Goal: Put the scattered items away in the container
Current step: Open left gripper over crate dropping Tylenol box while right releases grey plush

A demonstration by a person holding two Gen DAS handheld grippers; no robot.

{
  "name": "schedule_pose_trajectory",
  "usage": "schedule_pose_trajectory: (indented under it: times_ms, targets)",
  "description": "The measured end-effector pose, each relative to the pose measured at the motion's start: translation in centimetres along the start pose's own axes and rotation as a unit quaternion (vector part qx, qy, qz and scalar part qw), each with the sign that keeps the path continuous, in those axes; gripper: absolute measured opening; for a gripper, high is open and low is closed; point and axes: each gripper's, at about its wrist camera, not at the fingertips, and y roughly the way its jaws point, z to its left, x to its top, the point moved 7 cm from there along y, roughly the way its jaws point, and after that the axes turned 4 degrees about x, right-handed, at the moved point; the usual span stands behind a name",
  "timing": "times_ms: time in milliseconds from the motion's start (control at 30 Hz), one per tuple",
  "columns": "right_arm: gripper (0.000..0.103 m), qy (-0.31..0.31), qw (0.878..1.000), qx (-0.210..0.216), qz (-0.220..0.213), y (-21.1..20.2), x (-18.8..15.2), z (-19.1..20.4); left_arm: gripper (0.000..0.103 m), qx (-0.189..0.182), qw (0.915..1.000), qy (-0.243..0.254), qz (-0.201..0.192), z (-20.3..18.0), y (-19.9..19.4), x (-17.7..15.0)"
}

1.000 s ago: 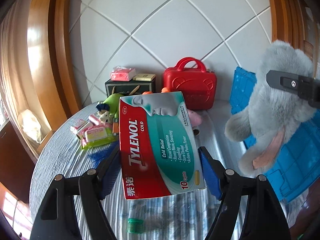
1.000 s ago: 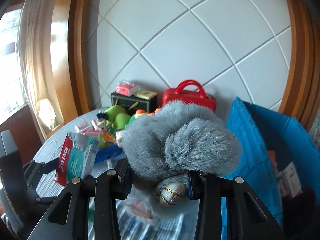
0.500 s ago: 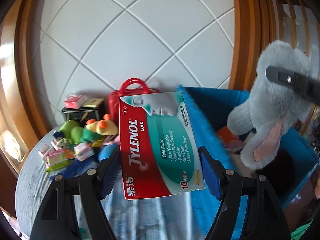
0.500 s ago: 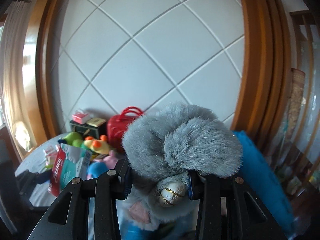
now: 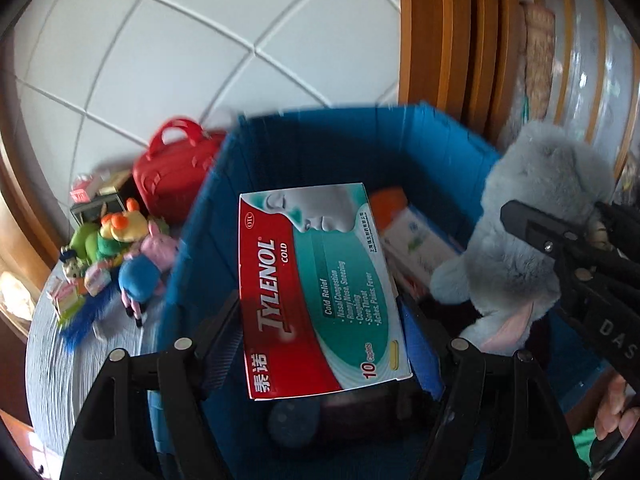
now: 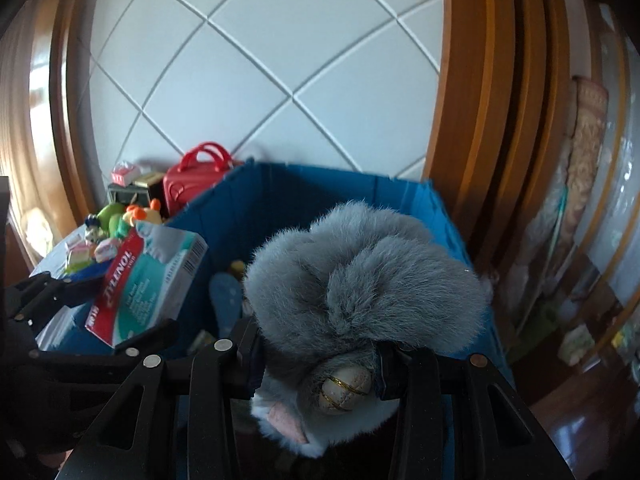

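Note:
My left gripper point(image 5: 320, 344) is shut on a red and teal Tylenol box point(image 5: 316, 284) and holds it above the open blue container point(image 5: 320, 132). The same Tylenol box point(image 6: 148, 280) shows at the left of the right wrist view, over the container's left wall point(image 6: 256, 204). My right gripper point(image 6: 316, 356) is shut on a grey plush rabbit point(image 6: 360, 280), which hangs over the container's inside. In the left wrist view the plush rabbit point(image 5: 532, 224) and the right gripper point(image 5: 568, 256) sit at the right. Several boxes point(image 5: 416, 240) lie on the container's floor.
On the round table point(image 5: 52, 356) left of the container lie plush toys point(image 5: 136, 260), small packets point(image 5: 68, 300), a red toy case point(image 5: 172, 172) and a dark box point(image 5: 96, 204). A white tiled wall point(image 6: 260, 60) and wooden frame point(image 6: 488, 100) stand behind. A hand point(image 5: 616, 412) shows low right.
Both grippers have swung right from over the table to above the blue container, each keeping its hold. The table items have slid to the left of both views.

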Motion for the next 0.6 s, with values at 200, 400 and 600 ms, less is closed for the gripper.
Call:
schedule_pose_trajectory:
  times_ms: [200,400,600]
  targets:
    - [0.039,0.001,0.999,0.015,0.032,1.5,-2.5,-1.6,0.075,0.008,0.9991,-0.001,0.043,-1.6,2.0,-1.2]
    - [0.039,-0.002,0.999,0.019,0.048,1.3,-3.4,-2.9,0.082,0.006,0.9994,-0.002,0.033,-1.5,1.5,-1.5]
    - [0.040,-0.007,0.998,0.005,0.063,1.2,-4.2,-3.8,0.082,0.007,0.9998,0.000,0.021,-2.0,0.3,-2.0]
